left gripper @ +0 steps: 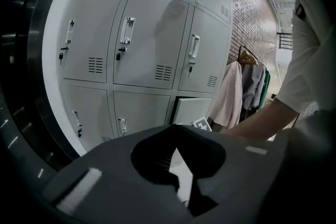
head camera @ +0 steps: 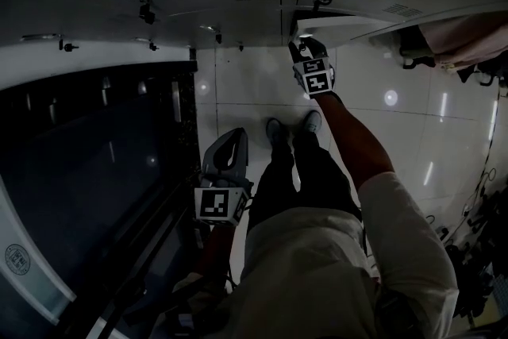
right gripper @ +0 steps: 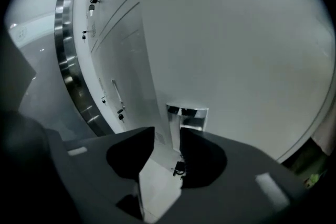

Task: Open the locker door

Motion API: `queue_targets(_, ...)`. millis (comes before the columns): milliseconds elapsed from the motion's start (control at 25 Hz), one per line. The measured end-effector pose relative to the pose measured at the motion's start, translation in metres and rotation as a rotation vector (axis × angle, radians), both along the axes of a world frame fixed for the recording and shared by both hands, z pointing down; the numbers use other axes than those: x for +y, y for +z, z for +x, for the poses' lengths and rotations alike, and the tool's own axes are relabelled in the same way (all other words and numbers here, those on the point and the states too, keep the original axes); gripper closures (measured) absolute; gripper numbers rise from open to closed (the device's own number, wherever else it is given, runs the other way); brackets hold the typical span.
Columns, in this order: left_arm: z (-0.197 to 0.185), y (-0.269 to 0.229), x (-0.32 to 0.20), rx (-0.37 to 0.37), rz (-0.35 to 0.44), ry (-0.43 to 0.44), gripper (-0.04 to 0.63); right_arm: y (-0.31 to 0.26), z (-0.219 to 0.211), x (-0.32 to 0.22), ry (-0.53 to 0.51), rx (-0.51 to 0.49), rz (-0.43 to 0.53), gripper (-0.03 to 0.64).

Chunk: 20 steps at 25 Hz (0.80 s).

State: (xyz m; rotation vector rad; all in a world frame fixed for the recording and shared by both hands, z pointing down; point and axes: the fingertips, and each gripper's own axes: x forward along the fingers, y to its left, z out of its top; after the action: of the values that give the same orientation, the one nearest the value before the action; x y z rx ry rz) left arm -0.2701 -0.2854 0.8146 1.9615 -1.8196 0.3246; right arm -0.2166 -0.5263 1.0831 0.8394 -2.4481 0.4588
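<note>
The grey locker door [head camera: 357, 24] in the bottom row stands partly open; in the left gripper view this door [left gripper: 191, 110] swings out beside the bank. My right gripper [head camera: 304, 44] reaches down to its free edge. In the right gripper view the door panel [right gripper: 236, 50] fills the picture, its chrome handle [right gripper: 187, 115] lies just beyond the jaws, and the right gripper [right gripper: 168, 139] is shut on the door's edge. A small key [right gripper: 178, 168] hangs there. My left gripper [head camera: 236, 135] hangs by my leg, away from the lockers, and the left gripper [left gripper: 176, 149] is shut and holds nothing.
A bank of grey lockers [left gripper: 152, 34] with handles and keys faces me. Clothes hang on a rack [left gripper: 247, 86] to the right of the open door. A dark curved glass panel [head camera: 79, 171] stands at my left. My shoes [head camera: 290, 127] rest on glossy white tiles.
</note>
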Motion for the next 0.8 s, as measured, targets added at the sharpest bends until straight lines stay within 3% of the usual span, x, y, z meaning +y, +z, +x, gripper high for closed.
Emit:
queue_targets(320, 0.006, -0.029, -0.007, -0.01, 0.028, 0.031, 0.522, 0.015, 0.065, 0.065, 0.065, 0.011, 0.001, 0.503)
queue_targets(440, 0.012, -0.041, -0.013, -0.017, 0.122, 0.049, 0.522, 0.019, 0.098, 0.088, 0.104, 0.017, -0.024, 0.488)
queue_targets(640, 0.022, -0.054, -0.022, -0.036, 0.204, 0.09, 0.522, 0.032, 0.155, 0.11, 0.19, 0.056, -0.074, 0.502)
queue_targets(800, 0.032, -0.063, -0.025, -0.02, 0.182, 0.099, 0.522, 0.024, 0.184, 0.115, 0.236, 0.09, -0.081, 0.516)
